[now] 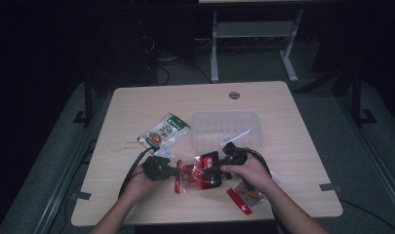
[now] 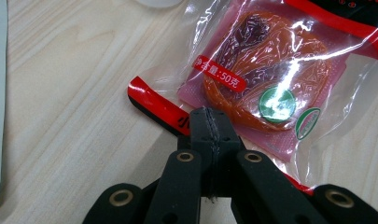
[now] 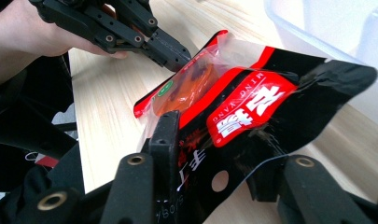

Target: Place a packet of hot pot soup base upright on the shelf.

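At the near middle of the wooden table [image 1: 136, 105], a red-and-black snack packet [image 1: 199, 173] is held off the surface between the two tools. The left gripper view shows what the high view cannot: the left gripper [image 2: 209, 122] has its jaws pressed together on the packet's clear sealed edge, beside an orange-red slab of food and a round green sticker. The right gripper view shows the right gripper [image 3: 214, 140] with its jaws spread on either side of the packet's black printed end, one jaw against the film; whether it truly pinches I cannot tell. From above, the table stands on grey carpet in a dark room, another desk's white legs behind it. A clear plastic tub [image 1: 226, 127] sits just beyond the packet, apparently empty. A green packet [image 1: 164, 131] lies left of the tub, and a red packet [image 1: 246, 196] lies by the right forearm.
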